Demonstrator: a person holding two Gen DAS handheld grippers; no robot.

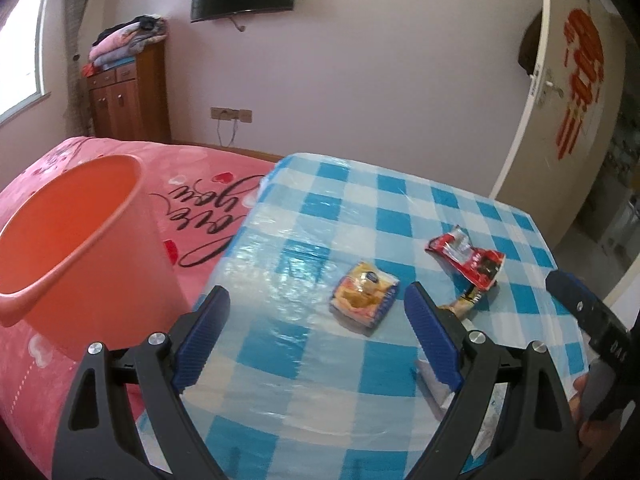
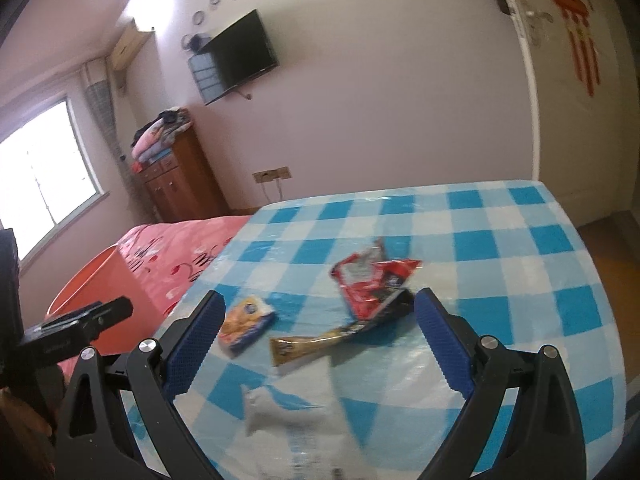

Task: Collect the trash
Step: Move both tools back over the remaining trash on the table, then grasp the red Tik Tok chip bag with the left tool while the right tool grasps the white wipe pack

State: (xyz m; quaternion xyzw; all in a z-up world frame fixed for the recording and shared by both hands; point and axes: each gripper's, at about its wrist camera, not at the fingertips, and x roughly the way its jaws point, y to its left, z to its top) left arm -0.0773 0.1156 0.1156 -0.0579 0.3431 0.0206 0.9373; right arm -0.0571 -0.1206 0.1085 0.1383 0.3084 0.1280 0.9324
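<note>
Several wrappers lie on a table with a blue-and-white checked cloth (image 1: 360,208) (image 2: 500,248). A yellow snack packet (image 1: 364,298) (image 2: 246,326) sits nearest the orange bucket (image 1: 76,248) (image 2: 100,288), which stands left of the table. A torn red wrapper (image 1: 468,260) (image 2: 372,280) lies further right, with a slim brown sachet (image 2: 320,340) (image 1: 464,306) beside it. A clear white bag (image 2: 288,412) (image 1: 434,388) lies closest to me. My left gripper (image 1: 316,320) hovers open just short of the yellow packet. My right gripper (image 2: 320,332) is open above the sachet, holding nothing.
A bed with a pink printed cover (image 1: 192,196) (image 2: 176,248) borders the table's left side behind the bucket. A wooden cabinet (image 1: 128,92) stands by the far wall, and a white door (image 1: 568,100) is at the right. The other gripper's black body (image 1: 592,320) shows at the right edge.
</note>
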